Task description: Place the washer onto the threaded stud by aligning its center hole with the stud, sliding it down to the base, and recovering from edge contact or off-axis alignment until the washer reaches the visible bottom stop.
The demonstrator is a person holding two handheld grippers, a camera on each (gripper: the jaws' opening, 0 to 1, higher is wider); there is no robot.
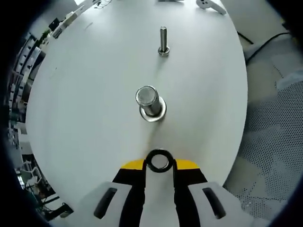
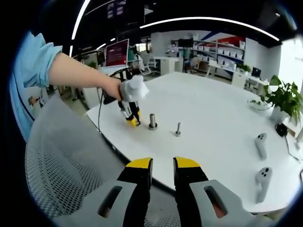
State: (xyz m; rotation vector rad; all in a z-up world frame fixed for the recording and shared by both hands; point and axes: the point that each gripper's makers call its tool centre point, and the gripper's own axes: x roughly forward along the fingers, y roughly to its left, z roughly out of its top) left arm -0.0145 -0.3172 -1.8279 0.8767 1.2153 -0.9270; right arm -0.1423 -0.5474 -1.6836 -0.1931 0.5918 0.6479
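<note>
Directly ahead of the left gripper (image 1: 160, 163), a dark ring-shaped washer (image 1: 159, 160) sits pinched between its yellow-tipped jaws, which stand narrow around it. Just beyond the washer, on the white table (image 1: 85, 104), stands the large threaded stud (image 1: 149, 103), upright on a wide shiny base, its flat top facing the camera; washer and stud are near but apart. Further ahead along the same line is a thinner bolt (image 1: 163, 41), also upright. At the far edge of the table lies a white controller (image 1: 210, 4). To the right of the jaws, off the table edge, is a grey mesh chair (image 1: 270, 137).

In the right gripper view, the right gripper (image 2: 162, 172) hangs over a mesh chair back (image 2: 61, 165), its jaws a small gap apart with nothing between them. Ahead and to the left, a person's hand (image 2: 113, 87) holds the left gripper (image 2: 131, 118) down at the table (image 2: 213, 109), just beside the large stud (image 2: 152, 121), with the thin bolt (image 2: 178, 129) a little further right. Two white controllers (image 2: 261, 142) lie well off to the right, near a potted plant (image 2: 284, 97)
</note>
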